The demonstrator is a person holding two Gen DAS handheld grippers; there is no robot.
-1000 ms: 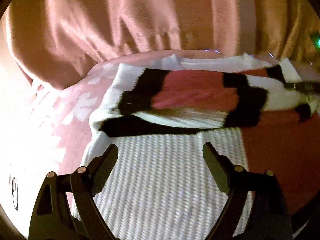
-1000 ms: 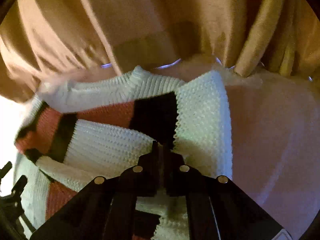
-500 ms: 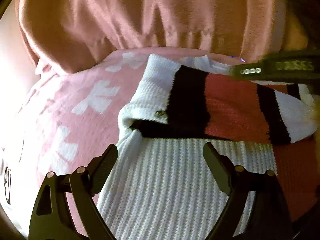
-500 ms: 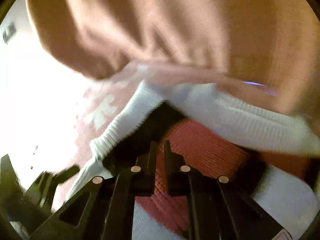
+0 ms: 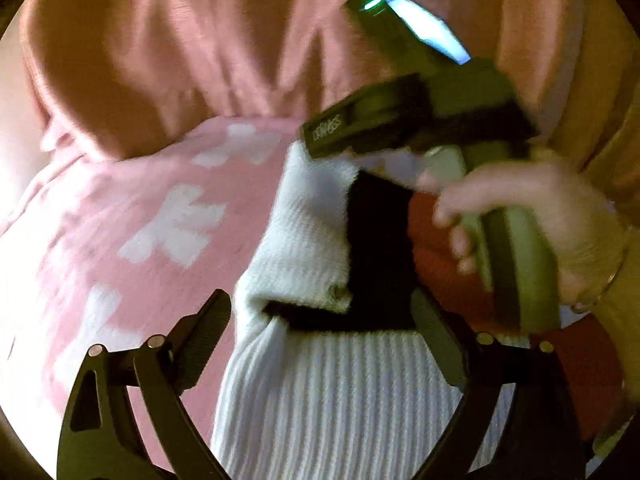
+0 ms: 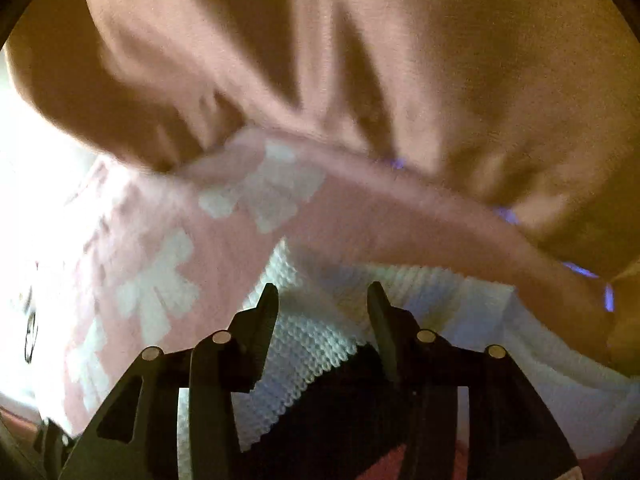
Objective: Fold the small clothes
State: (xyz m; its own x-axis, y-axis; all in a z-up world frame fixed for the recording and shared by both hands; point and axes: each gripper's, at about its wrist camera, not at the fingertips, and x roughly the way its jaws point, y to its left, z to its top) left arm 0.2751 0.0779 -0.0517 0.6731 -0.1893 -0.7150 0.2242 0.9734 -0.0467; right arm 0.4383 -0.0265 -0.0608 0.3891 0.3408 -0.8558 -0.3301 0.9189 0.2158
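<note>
Since the earlier frame, the right gripper (image 6: 322,300) has carried a sleeve across the knit sweater (image 5: 320,400) and its jaws have just been opening, knit below them but unpressed. Sweater lies on the pink flowered cloth (image 5: 160,200). Left gripper (image 5: 320,324) hangs wide open, empty, above the white ribbing. Risk: springy knit may unfold once released. Right hand (image 5: 540,220) grips its handle, both grippers pitched steeply downward.

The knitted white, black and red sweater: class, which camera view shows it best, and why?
The left wrist view. There the knitted white, black and red sweater shows its ribbed white panel, black band and red block on the pink flowered cloth. The right wrist view shows only a white knit edge and a black patch, motion-blurred.
</note>
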